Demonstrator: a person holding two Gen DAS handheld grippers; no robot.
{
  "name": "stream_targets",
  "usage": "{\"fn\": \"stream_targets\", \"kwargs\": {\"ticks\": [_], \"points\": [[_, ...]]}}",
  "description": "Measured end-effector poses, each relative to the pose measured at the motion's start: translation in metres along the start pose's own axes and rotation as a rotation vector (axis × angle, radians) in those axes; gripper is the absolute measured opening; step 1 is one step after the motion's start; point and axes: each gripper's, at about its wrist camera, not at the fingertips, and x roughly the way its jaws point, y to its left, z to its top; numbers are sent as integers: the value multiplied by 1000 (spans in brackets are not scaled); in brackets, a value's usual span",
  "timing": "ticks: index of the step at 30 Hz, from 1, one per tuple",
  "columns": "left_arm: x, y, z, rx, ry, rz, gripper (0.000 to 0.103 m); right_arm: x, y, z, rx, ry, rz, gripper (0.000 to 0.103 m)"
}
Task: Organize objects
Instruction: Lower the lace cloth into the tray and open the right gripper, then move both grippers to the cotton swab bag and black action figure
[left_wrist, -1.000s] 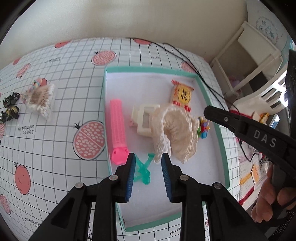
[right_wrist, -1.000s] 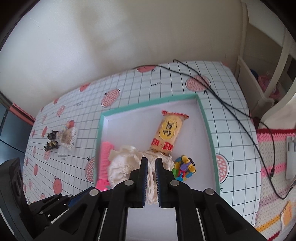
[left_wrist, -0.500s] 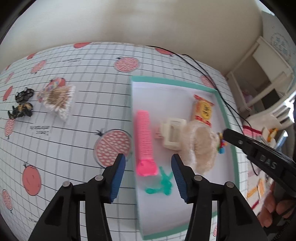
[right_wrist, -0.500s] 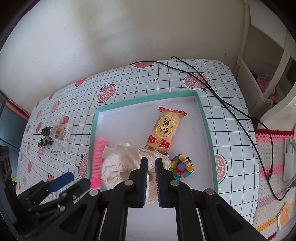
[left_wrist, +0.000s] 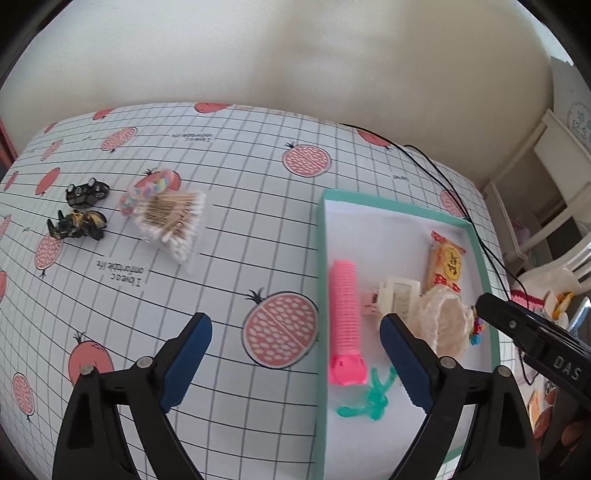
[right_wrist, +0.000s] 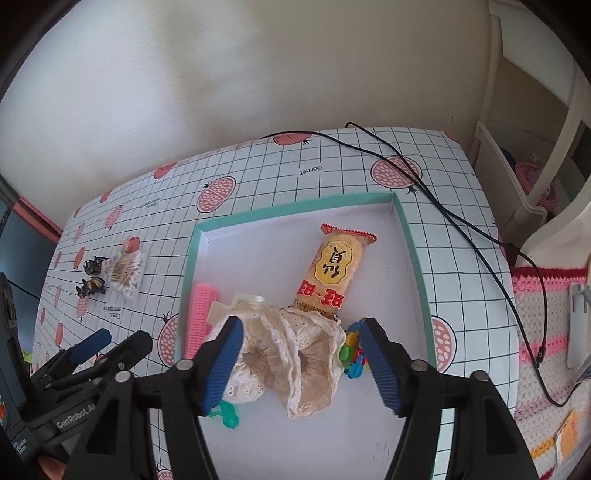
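- The cream plastic piece (left_wrist: 397, 295) in the teal-rimmed tray (right_wrist: 413, 254) is being half covered by the lace cloth (right_wrist: 291, 350); the small multicoloured toy (right_wrist: 351, 356) beside the cloth is being partly blocked by a blue pad and is hard to make out.
- The left gripper (left_wrist: 295, 362) is being held wide apart, empty, above the tray's left rim; the pink roller (left_wrist: 345, 325) and green plastic figure (left_wrist: 369, 400) are being framed between its fingers, untouched.
- The right gripper (right_wrist: 301, 363) is being held wide apart over the cloth, gripping nothing; contact cannot be told.
- "DAS" and "GenRobot.AI" are being shown on the grippers; the snack packet (right_wrist: 334, 273) in the tray is bearing red-and-yellow characters; "Garnet" is printed on the tablecloth (left_wrist: 221, 221).
- The cotton swab pack (left_wrist: 168, 221) and two black toys (left_wrist: 79, 218) are lying well left of the tray.
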Motion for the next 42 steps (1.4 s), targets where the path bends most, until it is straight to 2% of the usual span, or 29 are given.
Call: {"fn": "stream_targets", "kwargs": {"ticks": [5,9,18,23,27,34,37,42], "points": [[-3,7,3,-16,-23,22,102,1,1,0,4,-19,-6,96],[-3,13,6,-34,-32,24,102,-1,0,1,10,-35,-10,103],[-5,19,14,-49,-49,8,102,0,2,3,23,-48,-11,103],[-7,25,21,-41,-48,-31,102,-3,6,2,33,-55,4,103],[-9,38,30,-28,-52,-19,102,-9,13,5,22,-75,-11,103],[-29,89,60,-78,-111,-6,102,-24,42,18,-2,-134,-50,103],[-34,117,71,-117,-138,14,102,-27,65,31,-5,-142,-18,103],[-34,168,85,-203,-146,39,102,-25,122,63,-77,-133,-33,103]]}}
